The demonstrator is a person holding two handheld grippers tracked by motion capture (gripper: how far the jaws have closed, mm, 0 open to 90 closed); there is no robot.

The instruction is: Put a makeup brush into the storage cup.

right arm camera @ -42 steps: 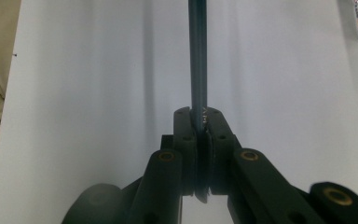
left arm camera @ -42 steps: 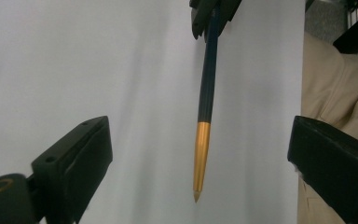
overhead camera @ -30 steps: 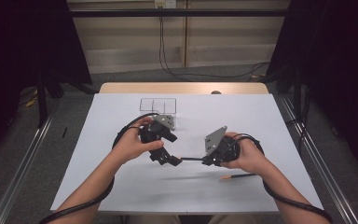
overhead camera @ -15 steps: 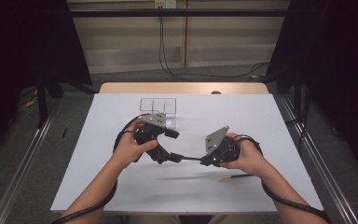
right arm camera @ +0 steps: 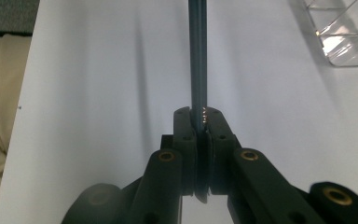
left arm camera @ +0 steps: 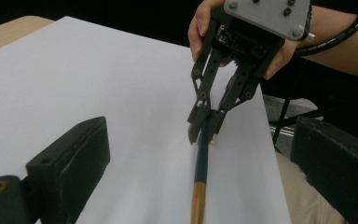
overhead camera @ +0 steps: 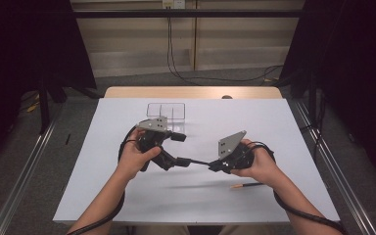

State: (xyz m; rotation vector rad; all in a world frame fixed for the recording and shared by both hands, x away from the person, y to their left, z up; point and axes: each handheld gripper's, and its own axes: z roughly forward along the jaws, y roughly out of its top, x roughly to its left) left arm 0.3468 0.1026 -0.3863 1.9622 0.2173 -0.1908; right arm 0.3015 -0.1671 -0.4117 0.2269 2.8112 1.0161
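Observation:
My right gripper (overhead camera: 213, 165) (right arm camera: 199, 119) is shut on a thin dark pencil (overhead camera: 196, 162) (right arm camera: 198, 56), held level above the white table sheet (overhead camera: 274, 127). The pencil points toward my left gripper (overhead camera: 178, 150). In the left gripper view the right gripper (left arm camera: 204, 125) pinches the pencil (left arm camera: 200, 163), whose gold band lies near the bottom edge. My left gripper (left arm camera: 200, 154) stands open, its two jaws far apart on either side of the pencil's free end without pressing on it.
A second pencil (overhead camera: 247, 185) with an orange end lies on the sheet in front of the right hand. A clear plastic divided tray (overhead camera: 166, 111) (right arm camera: 340, 37) sits behind the left hand. Metal rails run along both table sides.
The left hand has shifted and turned slightly to the left. The right hand and the pencil have kept still.

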